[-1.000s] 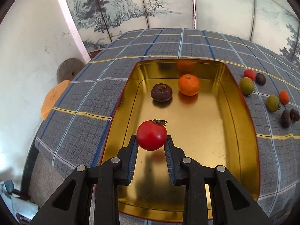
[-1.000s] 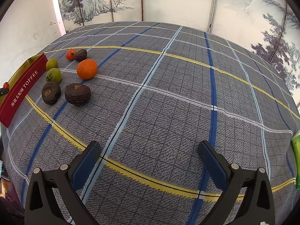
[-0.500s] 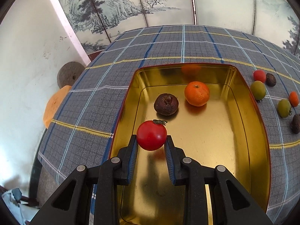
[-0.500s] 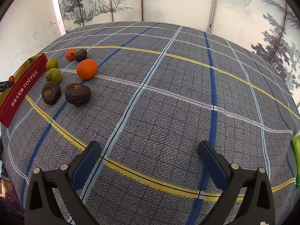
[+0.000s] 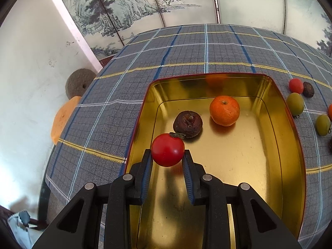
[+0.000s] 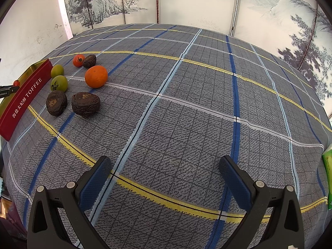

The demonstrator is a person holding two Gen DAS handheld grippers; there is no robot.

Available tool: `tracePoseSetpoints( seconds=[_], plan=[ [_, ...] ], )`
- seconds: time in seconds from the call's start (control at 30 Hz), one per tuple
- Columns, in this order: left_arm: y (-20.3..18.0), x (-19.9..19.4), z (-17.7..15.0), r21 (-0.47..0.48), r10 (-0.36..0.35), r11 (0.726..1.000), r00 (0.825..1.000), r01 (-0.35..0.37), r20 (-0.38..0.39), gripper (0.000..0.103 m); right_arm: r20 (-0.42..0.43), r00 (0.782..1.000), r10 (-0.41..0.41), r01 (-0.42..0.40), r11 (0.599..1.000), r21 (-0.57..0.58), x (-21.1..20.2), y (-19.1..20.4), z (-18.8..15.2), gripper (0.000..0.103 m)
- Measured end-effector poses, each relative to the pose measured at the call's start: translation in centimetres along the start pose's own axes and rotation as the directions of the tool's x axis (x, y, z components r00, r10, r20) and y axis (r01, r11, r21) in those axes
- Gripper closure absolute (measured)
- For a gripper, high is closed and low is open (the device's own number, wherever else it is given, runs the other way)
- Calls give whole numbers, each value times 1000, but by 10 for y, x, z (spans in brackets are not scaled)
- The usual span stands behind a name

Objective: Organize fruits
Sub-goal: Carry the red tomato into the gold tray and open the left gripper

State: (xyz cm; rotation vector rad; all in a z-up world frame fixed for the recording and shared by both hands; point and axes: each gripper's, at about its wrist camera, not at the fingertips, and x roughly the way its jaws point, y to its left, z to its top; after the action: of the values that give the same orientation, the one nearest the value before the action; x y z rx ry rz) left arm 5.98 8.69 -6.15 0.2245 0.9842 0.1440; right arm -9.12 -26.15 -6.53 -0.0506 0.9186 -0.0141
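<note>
My left gripper (image 5: 167,155) is shut on a red tomato (image 5: 167,153) and holds it above the left part of the gold tin tray (image 5: 280,166). In the tray lie a dark brown wrinkled fruit (image 5: 187,123) and an orange (image 5: 224,110). My right gripper (image 6: 165,172) is open and empty above the plaid cloth. To its far left lie an orange (image 6: 96,76), two dark brown fruits (image 6: 85,104), two green fruits (image 6: 59,83) and a small red tomato (image 6: 78,60), beside the tray's red wall (image 6: 25,97).
The table is covered by a grey plaid cloth (image 6: 186,114). A green packet (image 6: 327,174) lies at the right edge. Left of the table stand a round stone disc (image 5: 79,83) and an orange object (image 5: 62,118). Painted screens stand behind.
My left gripper with the tomato has moved forward and left over the tray, closer to the dark brown fruit. My right gripper has not moved.
</note>
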Motion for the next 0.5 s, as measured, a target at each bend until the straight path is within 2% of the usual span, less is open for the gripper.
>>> tracePoseSetpoints(
  seconds=[0.5],
  plan=[
    [1,6,10,8,29,1000,1000,-29,-4,72,-1,1000,-1,1,1000,1,0,0,0,0]
  ],
)
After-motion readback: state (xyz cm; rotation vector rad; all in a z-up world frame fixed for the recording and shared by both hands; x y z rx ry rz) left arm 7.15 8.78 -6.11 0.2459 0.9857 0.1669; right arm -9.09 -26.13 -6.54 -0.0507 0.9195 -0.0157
